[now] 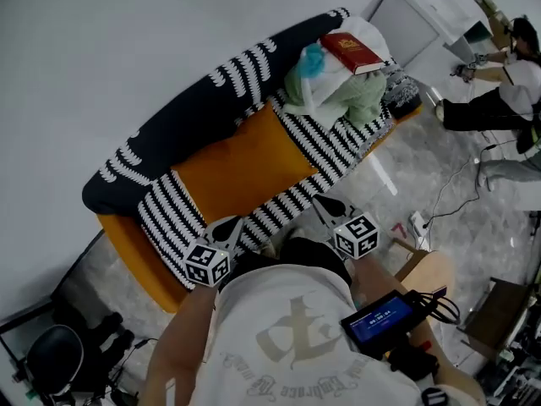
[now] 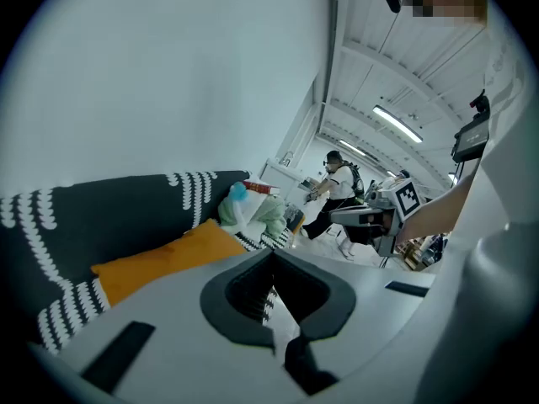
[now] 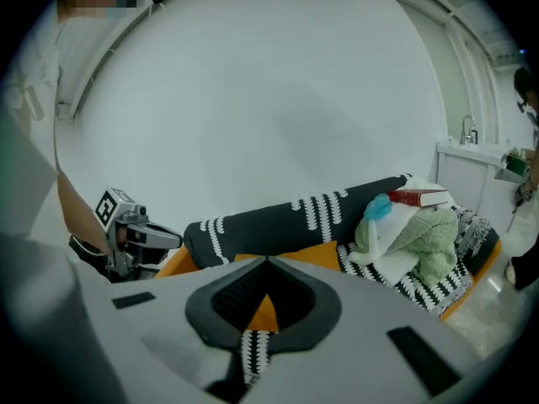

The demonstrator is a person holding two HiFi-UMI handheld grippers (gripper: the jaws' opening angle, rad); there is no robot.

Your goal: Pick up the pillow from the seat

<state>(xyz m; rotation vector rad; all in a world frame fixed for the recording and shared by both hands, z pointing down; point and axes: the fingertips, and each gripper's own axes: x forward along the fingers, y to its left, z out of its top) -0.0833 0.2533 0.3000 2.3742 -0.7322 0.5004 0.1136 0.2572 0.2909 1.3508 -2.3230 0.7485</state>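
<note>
Nothing here reads cleanly. The shirt [image 1: 287, 337] carries a pale emblem with a curved line of lettering beneath it, too blurred to spell out. The small screen [image 1: 378, 321] glows blue with a row of characters, too tiny to read. The red book [image 1: 352, 52] shows only a faint cover mark. The left cube [image 1: 207, 263] and right cube [image 1: 357, 237] bear black-and-white square code patterns, no letters.

We hold L claw [image 1: 226, 224] & R claw [image 1: 324, 203] low by our torso, side by side, tips aimed fwd. Both w/ jaws pressed together, gripping nothing. L forearm [image 1: 182, 337] bare, stretched fwd.
</note>
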